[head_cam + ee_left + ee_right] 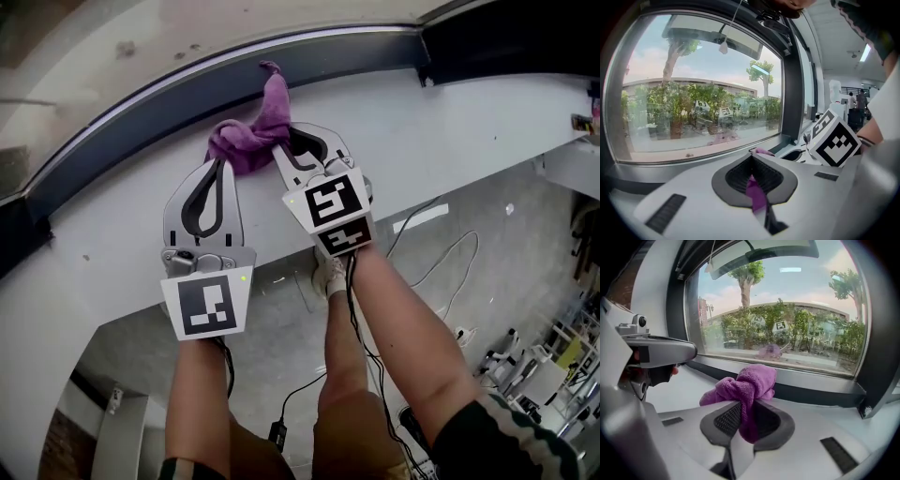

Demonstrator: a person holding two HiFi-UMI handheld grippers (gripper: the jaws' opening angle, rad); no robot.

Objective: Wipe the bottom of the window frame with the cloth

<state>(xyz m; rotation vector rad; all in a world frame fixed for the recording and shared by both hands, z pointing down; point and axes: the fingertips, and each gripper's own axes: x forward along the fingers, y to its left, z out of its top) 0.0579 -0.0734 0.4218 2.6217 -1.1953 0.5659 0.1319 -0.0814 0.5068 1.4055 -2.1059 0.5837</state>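
We are gripping cloth (pixel 272 108) with both tongs: left tongs (pixel 223 164) clenched on fold, right tongs (pixel 281 145) clenched on bunched middle. Cloth is sitting against window frame (pixel 141 105) bottom at sill (pixel 450 122) far edge, likely spreading pressure for sideways wiping.

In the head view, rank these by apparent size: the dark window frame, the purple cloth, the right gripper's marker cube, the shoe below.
1. dark window frame, spanning the view.
2. purple cloth and right gripper's marker cube: they look alike, and the cube is nearer the camera, so unranked.
3. shoe, far below.
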